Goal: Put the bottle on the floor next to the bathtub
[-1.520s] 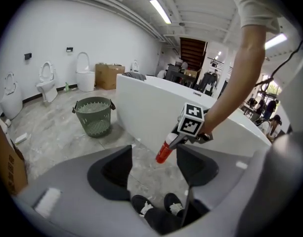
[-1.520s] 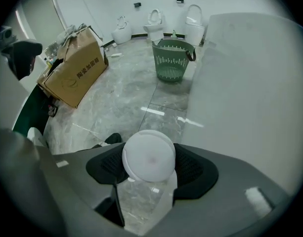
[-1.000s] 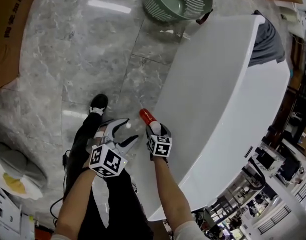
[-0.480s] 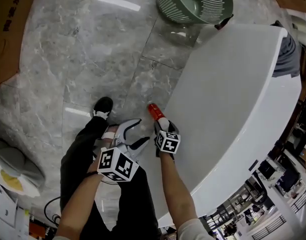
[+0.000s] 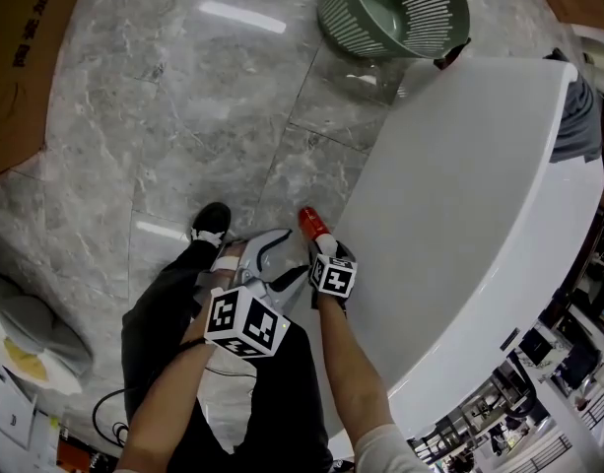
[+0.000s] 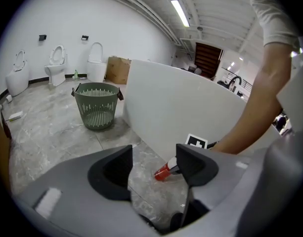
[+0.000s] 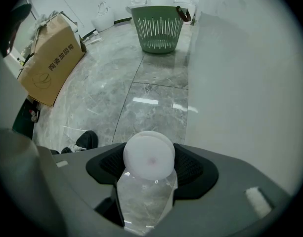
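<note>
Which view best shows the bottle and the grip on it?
Right gripper view: the bottle sits centred, with the right gripper shut on it, though seen end-on. The left gripper view shows its red end from the side, the rest behind a jaw. The head view shows only that red end.

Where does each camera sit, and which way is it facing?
Head view: on the head, facing down at floor by bathtub; left gripper, right gripper, forearms, shoe show.
Left gripper view: along its open jaws toward bathtub; right forearm shows.
Right gripper view: along jaws holding bottle, toward basket.
Shared: all show bottle, bathtub, basket.
</note>
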`<state>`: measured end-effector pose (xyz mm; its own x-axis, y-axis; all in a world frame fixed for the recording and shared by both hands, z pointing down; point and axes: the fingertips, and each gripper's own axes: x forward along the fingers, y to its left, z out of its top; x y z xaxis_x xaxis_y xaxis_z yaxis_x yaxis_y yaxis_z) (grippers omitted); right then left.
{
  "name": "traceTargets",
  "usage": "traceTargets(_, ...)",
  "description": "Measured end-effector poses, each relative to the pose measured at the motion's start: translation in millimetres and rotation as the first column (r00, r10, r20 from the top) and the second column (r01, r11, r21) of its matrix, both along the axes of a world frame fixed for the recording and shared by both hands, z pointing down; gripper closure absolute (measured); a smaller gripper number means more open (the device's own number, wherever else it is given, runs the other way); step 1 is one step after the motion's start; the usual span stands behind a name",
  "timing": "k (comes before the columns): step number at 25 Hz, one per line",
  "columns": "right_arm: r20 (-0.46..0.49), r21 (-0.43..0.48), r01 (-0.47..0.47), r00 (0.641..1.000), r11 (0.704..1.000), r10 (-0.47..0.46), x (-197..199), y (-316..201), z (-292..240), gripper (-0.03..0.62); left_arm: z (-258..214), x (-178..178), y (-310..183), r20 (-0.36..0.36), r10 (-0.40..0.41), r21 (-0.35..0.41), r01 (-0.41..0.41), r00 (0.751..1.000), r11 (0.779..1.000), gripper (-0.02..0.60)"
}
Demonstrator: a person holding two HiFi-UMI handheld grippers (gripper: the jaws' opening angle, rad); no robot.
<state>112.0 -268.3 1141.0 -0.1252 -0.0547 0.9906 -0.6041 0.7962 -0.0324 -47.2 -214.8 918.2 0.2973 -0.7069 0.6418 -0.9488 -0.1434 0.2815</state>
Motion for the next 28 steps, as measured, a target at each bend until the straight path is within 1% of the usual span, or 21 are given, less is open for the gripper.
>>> traceTargets(3,0.008,0.014,0.001,1.000,1.000,-0.001,-1,-2,2,0.310,-2,-1,-1,-0.006,-0.013,0.003,0.013,1.000,1.000,0.252)
traceTargets(5,0.015,0.027,0.018,1.000,0.999,-0.018,-5,-2,-1,0.310,-2,-4,-1,-0.016,-0.029,0.006,0.029,0.999,1.000,0.252)
traceTargets(8,0.033,0.033,0.018,0.999,0.999,-0.019,-10,-1,-7,0.319,-4,-5,-2,-0.012,-0.022,0.014,0.023,1.000,1.000,0.252)
traceTargets(11,0.069,0.035,-0.023,0.997,0.999,0.020,-12,3,-25,0.327,-8,-2,2,-0.039,-0.025,0.011,0.026,0.999,1.000,0.252)
traceTargets(15,0.140,0.044,-0.111,0.985,0.993,0.104,-13,8,-63,0.327,-18,2,18,-0.112,-0.052,-0.041,0.047,0.992,0.998,0.252)
traceTargets(16,0.150,0.046,-0.128,0.981,0.991,0.120,-12,10,-74,0.327,-23,3,22,-0.115,-0.044,-0.052,0.038,0.992,0.998,0.252)
traceTargets(19,0.176,0.044,-0.170,0.971,0.984,0.160,-3,17,-110,0.327,-45,10,34,-0.092,0.001,-0.075,-0.008,0.996,0.997,0.252)
traceTargets(23,0.210,0.034,-0.242,0.950,0.970,0.229,9,30,-168,0.327,-87,20,45,-0.066,0.068,-0.091,-0.074,0.995,0.993,0.252)
traceTargets(28,0.272,0.027,-0.306,0.918,0.952,0.287,4,51,-249,0.326,-142,21,62,-0.007,0.175,-0.104,-0.175,0.985,0.979,0.252)
